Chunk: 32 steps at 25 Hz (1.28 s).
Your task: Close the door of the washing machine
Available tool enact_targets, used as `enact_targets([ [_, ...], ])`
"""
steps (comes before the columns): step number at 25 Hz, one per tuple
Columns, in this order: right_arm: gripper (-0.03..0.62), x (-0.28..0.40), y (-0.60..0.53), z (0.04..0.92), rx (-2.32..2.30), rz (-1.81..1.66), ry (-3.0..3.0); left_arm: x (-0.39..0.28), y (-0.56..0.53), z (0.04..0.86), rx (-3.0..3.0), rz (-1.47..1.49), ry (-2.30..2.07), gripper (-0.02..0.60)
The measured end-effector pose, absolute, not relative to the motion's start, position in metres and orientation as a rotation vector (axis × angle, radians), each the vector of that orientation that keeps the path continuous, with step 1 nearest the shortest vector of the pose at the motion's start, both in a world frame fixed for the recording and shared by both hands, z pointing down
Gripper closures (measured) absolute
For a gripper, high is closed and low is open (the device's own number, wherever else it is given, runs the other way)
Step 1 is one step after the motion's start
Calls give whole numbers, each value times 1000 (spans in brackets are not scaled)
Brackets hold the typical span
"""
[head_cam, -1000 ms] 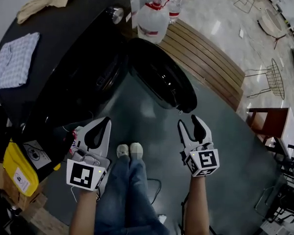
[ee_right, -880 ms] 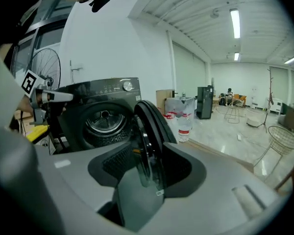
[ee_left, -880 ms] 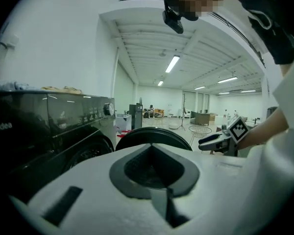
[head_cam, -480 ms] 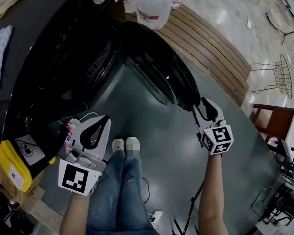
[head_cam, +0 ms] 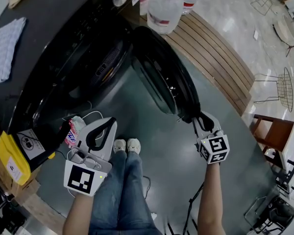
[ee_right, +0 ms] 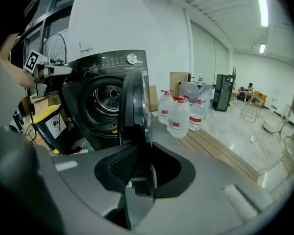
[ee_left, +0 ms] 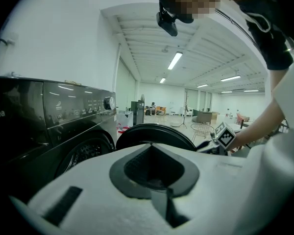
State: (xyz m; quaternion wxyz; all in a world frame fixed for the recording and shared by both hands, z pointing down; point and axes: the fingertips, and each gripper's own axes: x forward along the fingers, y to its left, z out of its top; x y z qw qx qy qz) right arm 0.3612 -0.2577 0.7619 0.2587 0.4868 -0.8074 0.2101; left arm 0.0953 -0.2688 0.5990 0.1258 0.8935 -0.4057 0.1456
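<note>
The black washing machine [head_cam: 63,43] stands at the upper left with its round door [head_cam: 161,77] swung wide open; the drum opening [ee_right: 105,102] shows in the right gripper view. My right gripper [head_cam: 202,117] is at the door's free edge. Its jaws are closing on that rim [ee_right: 137,111], which runs between the two pads and touches them. My left gripper [head_cam: 109,123] hangs low in front of the machine, shut with nothing in it, apart from the door [ee_left: 154,133].
Several large water bottles [head_cam: 164,9] stand behind the door beside a slatted wooden platform [head_cam: 210,53]. A folded cloth [head_cam: 5,48] lies on the machine's top. A yellow container [head_cam: 12,160] sits at the lower left, a brown chair [head_cam: 274,136] at the right. The person's shoes [head_cam: 126,146] are between the grippers.
The right gripper moved from open in mid-air over to the door's free edge and narrowed its jaws around the rim. The left gripper sank slightly, still shut.
</note>
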Motion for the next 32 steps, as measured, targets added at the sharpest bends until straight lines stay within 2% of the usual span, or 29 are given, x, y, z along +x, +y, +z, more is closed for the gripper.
enact_targets([
  [7, 505, 281, -215, 763, 1198, 663, -2252, 66, -266, 589, 2568, 377, -1278, 581],
  [18, 462, 109, -189, 755, 759, 732, -2446, -23, -240, 583, 2432, 326, -1467, 581],
  [25, 514, 22, -207, 748, 504, 589, -2538, -74, -226, 585, 2355, 304, -1569, 581],
  [27, 583, 6, -223, 751, 514, 553, -2540, -85, -224, 588, 2340, 303, -1594, 581],
  [32, 583, -31, -264, 753, 535, 495, -2559, -104, -219, 592, 2319, 324, -1629, 581],
])
